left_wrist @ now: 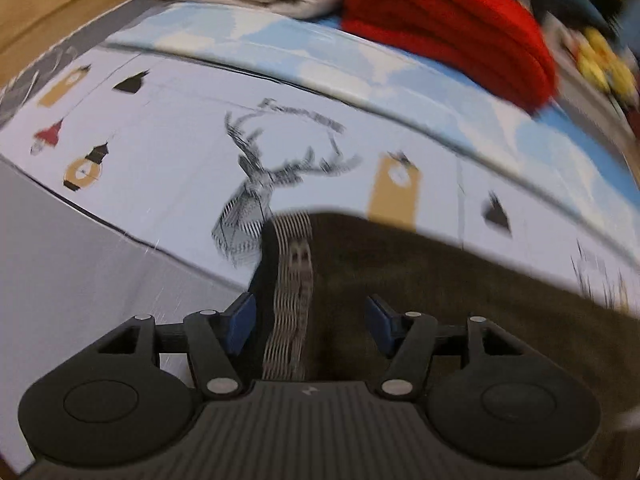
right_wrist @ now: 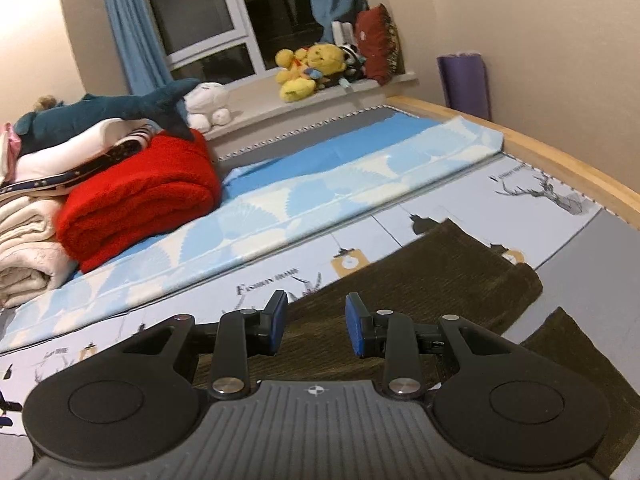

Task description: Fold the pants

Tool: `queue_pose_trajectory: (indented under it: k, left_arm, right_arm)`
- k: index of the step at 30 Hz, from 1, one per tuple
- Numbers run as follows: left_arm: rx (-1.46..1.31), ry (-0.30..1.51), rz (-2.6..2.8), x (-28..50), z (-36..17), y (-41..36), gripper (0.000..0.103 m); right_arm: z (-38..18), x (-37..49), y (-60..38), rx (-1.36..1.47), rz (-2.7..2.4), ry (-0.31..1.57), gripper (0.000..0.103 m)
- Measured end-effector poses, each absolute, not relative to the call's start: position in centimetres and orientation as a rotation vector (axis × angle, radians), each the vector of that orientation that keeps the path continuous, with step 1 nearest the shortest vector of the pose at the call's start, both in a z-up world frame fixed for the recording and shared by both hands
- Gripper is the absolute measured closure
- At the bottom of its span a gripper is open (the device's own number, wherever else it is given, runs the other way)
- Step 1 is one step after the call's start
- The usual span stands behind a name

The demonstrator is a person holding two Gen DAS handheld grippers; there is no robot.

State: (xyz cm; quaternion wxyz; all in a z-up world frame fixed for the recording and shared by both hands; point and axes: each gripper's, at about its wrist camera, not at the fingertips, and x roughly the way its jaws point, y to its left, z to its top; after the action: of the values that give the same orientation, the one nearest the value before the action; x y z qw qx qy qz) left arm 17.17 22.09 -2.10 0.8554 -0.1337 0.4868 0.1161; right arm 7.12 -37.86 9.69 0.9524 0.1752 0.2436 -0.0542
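the dark brown pants (left_wrist: 420,280) are seen spread on a bed covered by a pale printed sheet (left_wrist: 160,152); in the left wrist view they fill the lower right of the frame, with the patterned waistband (left_wrist: 290,300) running down the middle toward the camera. the left tongs (left_wrist: 310,324) are held over that waistband end with the blue pads (left_wrist: 240,322) set well apart; the fabric is seen below and between them, but no pad is seen pressing on it, so nothing is gripped. the view is blurred

in the right wrist view the pants (right_wrist: 460,276) are seen stretching from the lower centre toward the right edge of the frame, the far end lying near the grey strip of the bed. the right tongs (right_wrist: 316,326) are held above the cloth with a narrower gap between the pads (right_wrist: 276,322); nothing is caught in that gap, and the fabric is seen beneath it

the deer print (left_wrist: 256,184) on the sheet is shown close only in the left view, just above the waistband. the red blanket (right_wrist: 136,208) is shown in both views, at the upper right of the left view and at the left of the right view. only the right view takes in the window (right_wrist: 224,12) with blue curtains (right_wrist: 128,32), the yellow plush toys (right_wrist: 308,68) on the sill, the blue plush shark (right_wrist: 104,112) on the stack of folded bedding, and the wooden bed frame (right_wrist: 560,160) along the right
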Motion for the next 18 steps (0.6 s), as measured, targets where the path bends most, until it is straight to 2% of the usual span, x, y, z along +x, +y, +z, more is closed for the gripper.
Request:
queue_pose_trajectory:
  k: [2, 3, 9, 12, 14, 18]
  left_arm:
    - [-0.253, 1.039, 0.189, 14.4, -2.0, 21.7, 0.023]
    - [-0.241, 1.054, 0.172, 13.0, -2.2, 21.7, 0.021]
    - [-0.235, 1.129, 0.195, 5.8, -5.1, 23.6, 0.02]
    - [-0.31, 1.148, 0.204, 3.5, -7.8, 24.5, 0.02]
    - [-0.314, 1.226, 0.212, 2.8, -9.7, 25.0, 0.02]
    - [-0.354, 1.199, 0.216, 1.9, -9.9, 26.7, 0.02]
  right_arm:
    - [10.1, 5.9, -37.3, 0.317, -0.078, 0.481, 0.065]
    - [10.2, 5.3, -37.1, 0.294, -0.07, 0.476, 0.063]
    - [8.4, 1.0, -36.3, 0.177, -0.087, 0.461, 0.062]
    - [7.3, -0.3, -36.8, 0.229, -0.094, 0.467, 0.062]
    - [6.8, -0.7, -37.3, 0.271, -0.11, 0.478, 0.062]
    - [4.5, -1.5, -37.7, 0.278, -0.128, 0.527, 0.062]
